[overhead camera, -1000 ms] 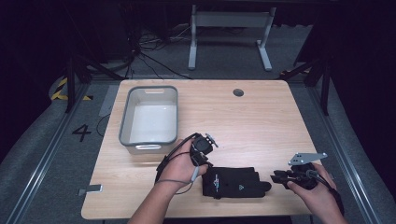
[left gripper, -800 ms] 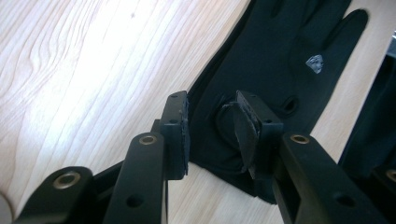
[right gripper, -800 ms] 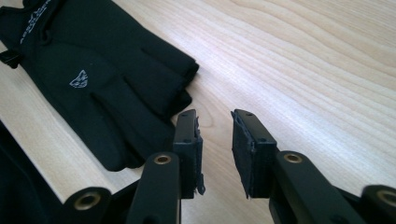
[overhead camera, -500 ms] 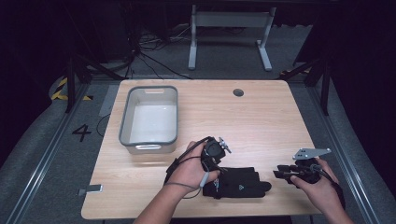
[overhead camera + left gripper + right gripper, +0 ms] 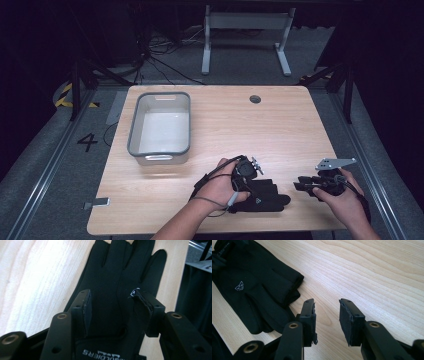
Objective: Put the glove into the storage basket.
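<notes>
Looking down, we see a pale wooden table [image 5: 215, 125] in a dark room with cables on the grey floor; our left gripper [image 5: 113, 303] spreads wide over the black glove [image 5: 262, 195] near the front edge; our right gripper [image 5: 327, 315] gapes empty just beside it; a grey tub [image 5: 160, 127] sits behind.

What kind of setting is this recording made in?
Probably a lab or data-collection workstation, not a home: a bare wooden table stands on grey floor marked with a painted number 4, with loose cables and a metal stand behind in the dark.
</notes>
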{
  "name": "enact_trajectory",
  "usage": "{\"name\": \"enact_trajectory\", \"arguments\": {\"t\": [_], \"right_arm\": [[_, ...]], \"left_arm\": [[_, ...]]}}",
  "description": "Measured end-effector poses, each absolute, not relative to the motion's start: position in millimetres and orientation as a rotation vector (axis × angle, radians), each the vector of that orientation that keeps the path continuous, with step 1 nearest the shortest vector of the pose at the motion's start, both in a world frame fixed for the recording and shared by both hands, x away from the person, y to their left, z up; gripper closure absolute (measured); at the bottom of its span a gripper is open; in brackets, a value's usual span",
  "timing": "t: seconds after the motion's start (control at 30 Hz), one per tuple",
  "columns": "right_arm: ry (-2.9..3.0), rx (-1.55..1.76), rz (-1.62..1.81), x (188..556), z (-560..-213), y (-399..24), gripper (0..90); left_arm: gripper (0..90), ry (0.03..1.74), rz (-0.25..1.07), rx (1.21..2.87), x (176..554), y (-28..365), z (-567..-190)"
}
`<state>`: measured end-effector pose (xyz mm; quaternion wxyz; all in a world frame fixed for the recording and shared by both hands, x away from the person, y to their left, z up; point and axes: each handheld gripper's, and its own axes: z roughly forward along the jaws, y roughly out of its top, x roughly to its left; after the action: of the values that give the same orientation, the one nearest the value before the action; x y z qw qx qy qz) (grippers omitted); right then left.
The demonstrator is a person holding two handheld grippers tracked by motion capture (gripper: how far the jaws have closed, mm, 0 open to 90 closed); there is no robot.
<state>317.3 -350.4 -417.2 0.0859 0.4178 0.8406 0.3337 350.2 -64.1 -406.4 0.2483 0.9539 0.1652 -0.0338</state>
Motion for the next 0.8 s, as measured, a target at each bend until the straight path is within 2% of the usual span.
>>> {"name": "enact_trajectory", "arguments": {"t": [0.37, 0.63, 0.8], "right_arm": [[2.518, 1.227, 1.018, 316, -418, -350, 63.1], [2.528, 1.223, 1.029, 316, -419, -349, 62.4], [2.53, 1.222, 1.033, 317, -420, -349, 62.0]], "left_arm": [[36.5, 0.387, -0.088, 2.658, 350, -72, -430], [36.1, 0.388, -0.083, 2.657, 352, -71, -437], [39.6, 0.376, 0.01, 2.69, 345, -76, -437]]}}
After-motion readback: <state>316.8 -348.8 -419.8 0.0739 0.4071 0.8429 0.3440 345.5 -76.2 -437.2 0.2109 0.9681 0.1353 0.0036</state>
